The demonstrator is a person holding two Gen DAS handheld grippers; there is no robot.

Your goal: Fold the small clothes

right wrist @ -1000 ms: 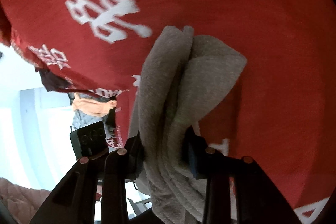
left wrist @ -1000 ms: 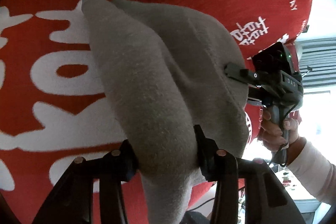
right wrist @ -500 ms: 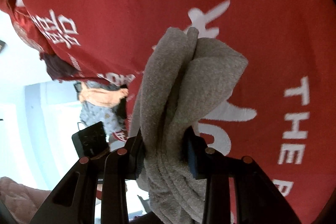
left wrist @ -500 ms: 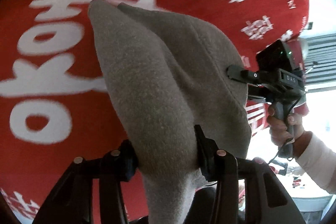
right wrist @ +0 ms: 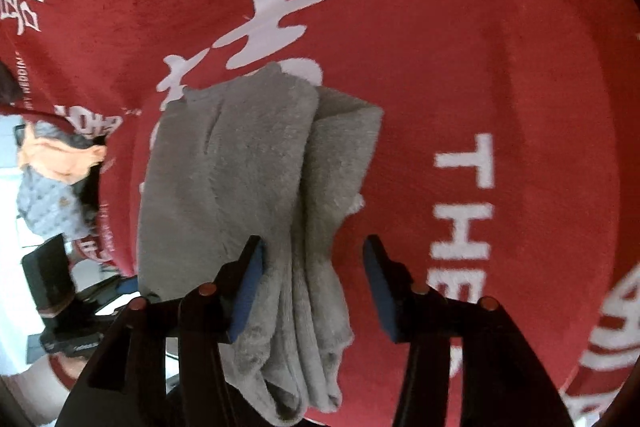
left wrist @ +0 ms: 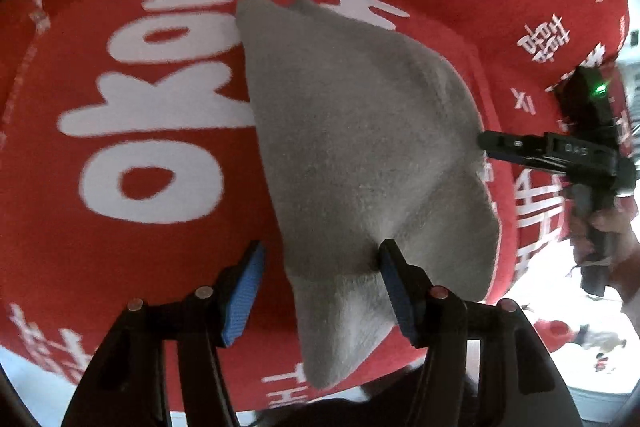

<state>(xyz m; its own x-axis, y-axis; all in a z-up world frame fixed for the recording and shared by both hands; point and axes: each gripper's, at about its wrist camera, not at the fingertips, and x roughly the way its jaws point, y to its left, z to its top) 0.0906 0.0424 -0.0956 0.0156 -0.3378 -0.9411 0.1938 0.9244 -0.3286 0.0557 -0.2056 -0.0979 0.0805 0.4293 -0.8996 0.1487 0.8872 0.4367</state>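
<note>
A grey fleece garment [left wrist: 360,147], folded into a thick wad, lies on the red cloth [left wrist: 120,247] with white lettering. My left gripper [left wrist: 320,287] stands over its near end with jaws opening. The garment is between the blue pads [left wrist: 242,291], with a gap on the left side. In the right wrist view the same garment [right wrist: 248,179] lies between the jaws of my right gripper [right wrist: 314,283], which are also opening, with a wide gap on the right side. The right gripper [left wrist: 532,151] shows at the garment's far edge in the left wrist view, held by a hand.
The red cloth [right wrist: 480,67] covers the table and drops off at its edge. An orange garment [right wrist: 60,159] and a grey patterned one [right wrist: 48,203] lie heaped past the left edge. The left gripper's body [right wrist: 52,283] shows low on the left.
Both pairs of jaws, which squeezed the grey garment before, have spread apart and let it go. Both views slid across the red cloth, and the garment now rests on it.
</note>
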